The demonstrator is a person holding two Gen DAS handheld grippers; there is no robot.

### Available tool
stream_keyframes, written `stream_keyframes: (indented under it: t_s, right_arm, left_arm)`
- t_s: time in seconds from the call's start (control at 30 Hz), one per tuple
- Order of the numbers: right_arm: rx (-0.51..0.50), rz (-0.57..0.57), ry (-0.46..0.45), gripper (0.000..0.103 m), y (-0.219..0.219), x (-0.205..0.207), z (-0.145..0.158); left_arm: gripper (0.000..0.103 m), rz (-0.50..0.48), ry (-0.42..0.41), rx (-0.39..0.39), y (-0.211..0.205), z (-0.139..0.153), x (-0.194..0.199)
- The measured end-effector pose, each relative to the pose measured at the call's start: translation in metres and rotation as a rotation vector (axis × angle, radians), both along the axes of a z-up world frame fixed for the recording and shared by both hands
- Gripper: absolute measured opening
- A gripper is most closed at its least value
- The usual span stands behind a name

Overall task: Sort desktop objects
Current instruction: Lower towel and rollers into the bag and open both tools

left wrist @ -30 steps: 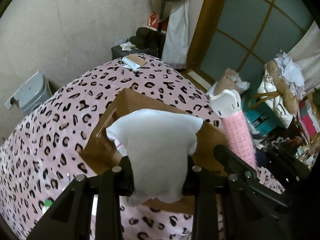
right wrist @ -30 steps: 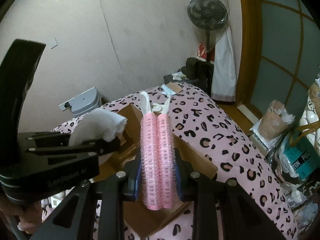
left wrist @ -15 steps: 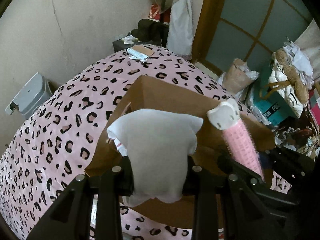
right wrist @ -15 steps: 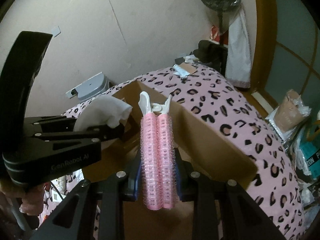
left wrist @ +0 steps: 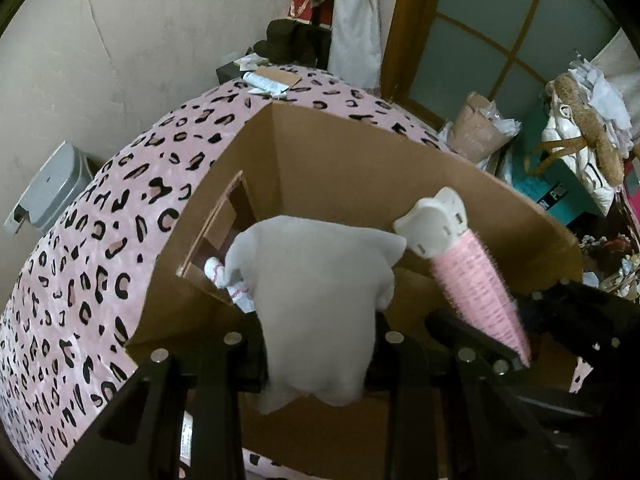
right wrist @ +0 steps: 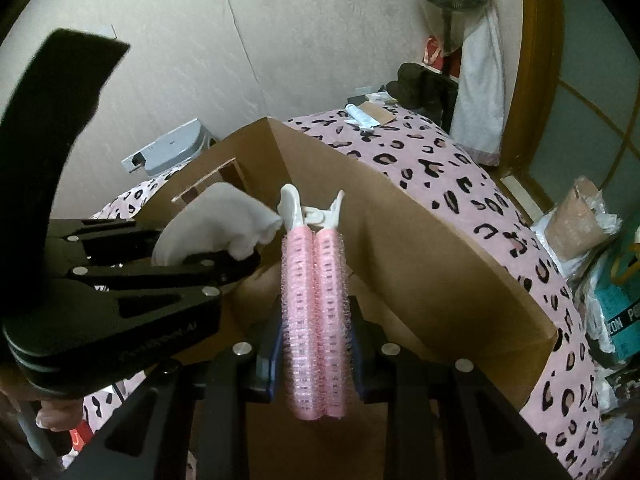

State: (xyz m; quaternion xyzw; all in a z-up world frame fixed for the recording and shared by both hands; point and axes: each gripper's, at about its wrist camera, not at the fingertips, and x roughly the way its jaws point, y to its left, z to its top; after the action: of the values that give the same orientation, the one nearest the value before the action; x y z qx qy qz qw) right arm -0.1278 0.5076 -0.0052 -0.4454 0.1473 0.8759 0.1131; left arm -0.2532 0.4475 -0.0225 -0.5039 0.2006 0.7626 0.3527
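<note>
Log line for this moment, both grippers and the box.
left gripper: opening, white cloth between | right gripper: shut on pink hair roller clip | both over open cardboard box

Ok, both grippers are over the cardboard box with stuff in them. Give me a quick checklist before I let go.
1. Left gripper over the box opening: ok; its jaws are just starting to open, the white cloth between them.
2. Right gripper shut on the pink hair roller clip: ok.
3. Clip above the box interior, not the rim: ok.
4. Cloth and clip apart from each other: cannot tell; the cloth's edge meets the clip's white handle in the right wrist view.
5. Free floor space in the box: cannot tell; a small white item already lies inside, the rest is hidden.
</note>
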Motion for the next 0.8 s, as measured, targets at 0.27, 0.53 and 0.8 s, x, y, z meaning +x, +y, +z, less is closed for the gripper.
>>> stream_keyframes:
  t_s: [0.27, 0.53, 0.8]
  right_arm:
    - [0.037, 0.006, -0.017, 0.030, -0.004, 0.001, -0.001]
    - [0.074, 0.005, -0.015, 0.041, -0.008, 0.004, 0.008]
    - [0.074, 0.001, 0.004, 0.041, -0.012, 0.012, 0.020]
  left_arm:
    - [0.052, 0.010, 0.013, -0.007, -0.004, -0.004, 0.001]
    - [0.076, 0.055, 0.032, 0.024, -0.015, 0.008, -0.005]
    - [0.077, 0.078, 0.054, 0.029, -0.026, 0.021, -0.003]
